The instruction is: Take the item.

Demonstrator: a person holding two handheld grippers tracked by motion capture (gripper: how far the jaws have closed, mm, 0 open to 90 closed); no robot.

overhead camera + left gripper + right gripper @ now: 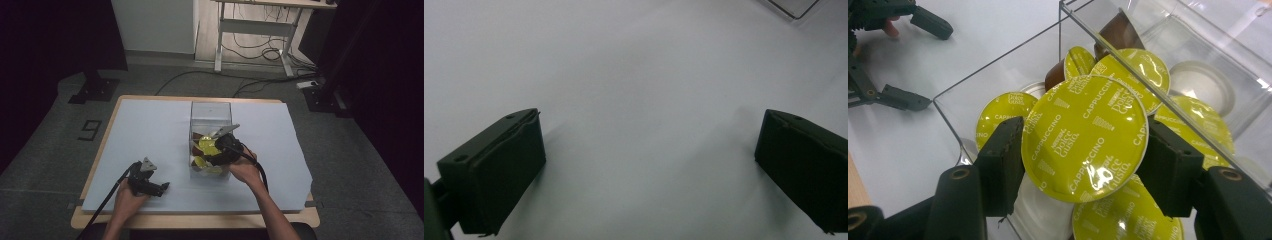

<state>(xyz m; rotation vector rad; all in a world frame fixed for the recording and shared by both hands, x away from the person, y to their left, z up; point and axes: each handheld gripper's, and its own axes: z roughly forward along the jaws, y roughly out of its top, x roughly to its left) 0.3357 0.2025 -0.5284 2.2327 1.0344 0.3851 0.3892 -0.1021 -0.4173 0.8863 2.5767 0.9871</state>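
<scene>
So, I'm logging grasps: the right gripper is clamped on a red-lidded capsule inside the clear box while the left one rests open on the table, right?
Not red. The right gripper view shows the right gripper clamped on a yellow-green Cappuccino capsule in the clear box. The left gripper does rest open on the table.

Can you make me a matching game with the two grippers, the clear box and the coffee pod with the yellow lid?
Things:
1. left gripper
2. right gripper
3. clear box
4. yellow-lidded pod

States or places:
A. holds many coffee pods
B. pinched between two black jaws
C. open, over the bare white table cover
D. reaching into the box, shut on a pod

Pairs: 1-C, 2-D, 3-A, 4-B
</scene>
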